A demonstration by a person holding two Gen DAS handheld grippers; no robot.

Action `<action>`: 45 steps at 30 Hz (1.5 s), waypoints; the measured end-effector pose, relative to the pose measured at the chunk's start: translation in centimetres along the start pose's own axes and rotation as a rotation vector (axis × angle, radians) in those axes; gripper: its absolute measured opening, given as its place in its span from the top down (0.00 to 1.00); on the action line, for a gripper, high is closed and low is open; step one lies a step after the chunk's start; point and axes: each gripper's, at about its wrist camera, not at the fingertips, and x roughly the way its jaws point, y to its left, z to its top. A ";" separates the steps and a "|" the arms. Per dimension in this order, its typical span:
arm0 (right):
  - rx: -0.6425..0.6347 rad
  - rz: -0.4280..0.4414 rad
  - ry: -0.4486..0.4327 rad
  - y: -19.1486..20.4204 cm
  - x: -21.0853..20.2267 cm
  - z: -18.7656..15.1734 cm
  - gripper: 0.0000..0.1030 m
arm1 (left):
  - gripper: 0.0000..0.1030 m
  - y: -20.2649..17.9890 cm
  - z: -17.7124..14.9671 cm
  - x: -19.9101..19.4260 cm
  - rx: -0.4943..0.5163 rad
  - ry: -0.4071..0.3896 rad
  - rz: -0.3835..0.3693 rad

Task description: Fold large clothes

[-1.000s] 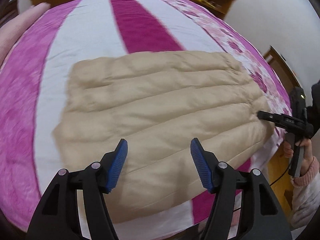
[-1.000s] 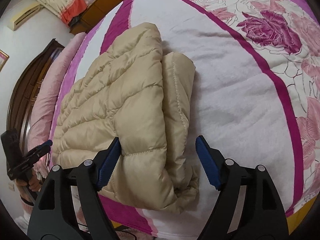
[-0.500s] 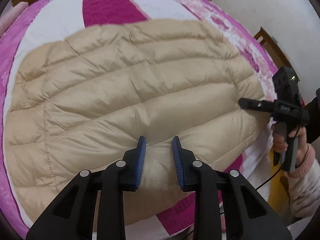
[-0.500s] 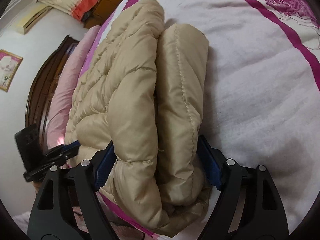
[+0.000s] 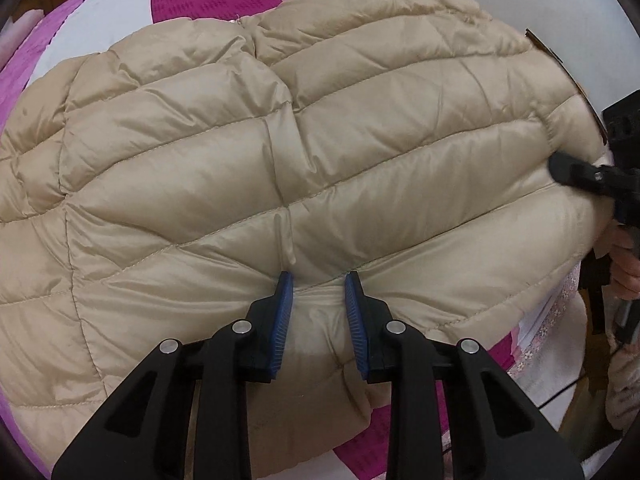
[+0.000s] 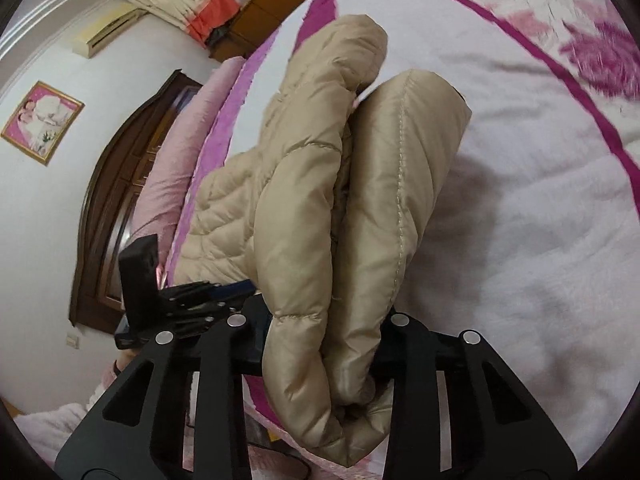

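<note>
Left gripper (image 5: 318, 312): pinching the near edge of the puffy tan coat (image 5: 304, 152).
Right gripper (image 6: 320, 344): squeezing the coat's folded end.
Bed (image 6: 540, 240): under the coat.

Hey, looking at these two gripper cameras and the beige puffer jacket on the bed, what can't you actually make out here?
- Right gripper pads, right wrist view: buried under the folded jacket bulging between them.
- Jacket's near hem, left wrist view: covered by the left gripper and its black frame.
- Jacket's left side, left wrist view: cut off by the fisheye edge.
- Floral bedspread pattern, right wrist view: motion-blurred.
- Sleeves, collar, zipper: not identifiable in either view.
</note>
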 end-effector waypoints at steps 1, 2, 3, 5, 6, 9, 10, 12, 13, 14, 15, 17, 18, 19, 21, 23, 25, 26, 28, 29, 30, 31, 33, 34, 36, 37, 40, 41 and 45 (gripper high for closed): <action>-0.014 -0.006 -0.007 0.9 -0.2 0.0 0.69 | 0.73 0.0 -0.2 -0.1 0.002 -0.007 0.003; -0.023 -0.008 -0.011 1.5 -0.4 -0.2 0.69 | 0.73 0.1 -0.3 -0.1 0.004 -0.012 0.004; -0.031 -0.010 -0.013 2.1 -0.4 -0.2 0.69 | 0.73 0.0 -0.5 -0.1 0.007 -0.021 0.006; -0.054 -0.019 -0.014 3.8 -0.4 -0.2 0.69 | 0.73 0.1 -1.0 -0.3 0.009 -0.039 0.002; -0.067 -0.025 -0.012 4.6 -0.4 -0.1 0.69 | 0.73 0.2 -1.5 -0.4 0.008 -0.046 -0.001; -0.105 -0.044 -0.005 6.9 0.2 -0.1 0.69 | 0.73 0.6 -2.1 -0.5 0.004 -0.065 -0.012; -0.122 -0.054 -0.003 7.9 0.4 -0.1 0.69 | 0.73 0.7 -2.3 -0.6 0.001 -0.070 -0.015; -0.141 -0.063 0.002 9.2 1.0 -0.1 0.69 | 0.73 0.9 -2.4 -0.5 -0.008 -0.076 -0.023; -0.158 -0.069 0.006 10.1 1.3 -0.1 0.69 | 0.73 1.0 -2.5 -0.6 -0.013 -0.079 -0.028; -0.167 -0.072 0.007 10.6 1.5 -0.2 0.69 | 0.73 1.1 -2.7 -0.6 -0.019 -0.080 -0.032; -0.181 -0.075 0.010 11.4 1.9 -0.2 0.69 | 0.73 1.3 -2.7 -0.6 -0.023 -0.081 -0.035; -0.200 -0.077 0.015 12.6 2.6 -0.4 0.69 | 0.73 1.4 -2.8 -0.7 -0.030 -0.084 -0.039; -0.211 -0.078 0.018 13.1 3.0 -0.4 0.69 | 0.74 1.5 -2.9 -0.8 -0.034 -0.087 -0.041; -0.220 -0.079 0.022 13.6 3.4 -0.4 0.69 | 0.74 1.6 -3.1 -0.8 -0.038 -0.091 -0.045; -0.230 -0.076 0.026 14.3 4.2 -0.2 0.69 | 0.75 1.9 -3.4 -1.2 -0.038 -0.100 -0.046; -0.237 -0.071 0.030 14.9 4.8 -0.1 0.69 | 0.76 2.3 -3.6 -1.7 -0.038 -0.101 -0.050; -0.243 -0.069 0.035 15.3 5.3 0.1 0.69 | 0.77 2.4 -3.5 -1.8 -0.039 -0.092 -0.051; -0.244 -0.067 0.037 15.5 5.5 0.0 0.69 | 0.77 2.4 -3.4 -1.8 -0.039 -0.089 -0.051; -0.244 -0.062 0.038 16.0 5.9 0.1 0.69 | 0.80 2.7 -3.5 -2.4 -0.044 -0.088 -0.051; -0.243 -0.063 0.038 16.1 6.0 0.2 0.69 | 0.80 2.8 -3.3 -2.8 -0.055 -0.089 -0.060; -0.244 -0.070 0.040 16.3 6.1 0.3 0.68 | 0.80 3.2 -3.4 -3.4 -0.067 -0.093 -0.077; -0.249 -0.084 0.040 16.5 6.2 0.4 0.68 | 0.80 3.7 -3.4 -4.4 -0.085 -0.107 -0.105; -0.269 -0.108 0.042 16.8 6.4 0.5 0.67 | 0.80 5.0 -3.5 -6.7 -0.108 -0.142 -0.102; -0.270 -0.110 0.045 17.0 6.6 0.5 0.67 | 0.80 5.8 -3.6 -8.0 -0.114 -0.166 -0.083; -0.281 -0.116 0.055 17.7 7.0 0.6 0.66 | 0.80 7.7 -4.0 -10.7 -0.131 -0.210 -0.037; -0.293 -0.120 0.061 18.1 7.2 0.6 0.66 | 0.80 8.8 -4.2 -11.8 -0.147 -0.224 -0.011; -0.321 -0.123 0.078 19.3 8.3 0.4 0.64 | 0.80 12.6 -5.0 -13.6 -0.211 -0.236 0.053; -0.330 -0.126 0.083 19.6 8.6 0.3 0.63 | 0.80 13.2 -5.2 -13.7 -0.225 -0.233 0.066; -0.365 -0.137 0.107 21.3 10.9 -0.4 0.58 | 0.80 16.6 -5.6 -13.0 -0.304 -0.205 0.090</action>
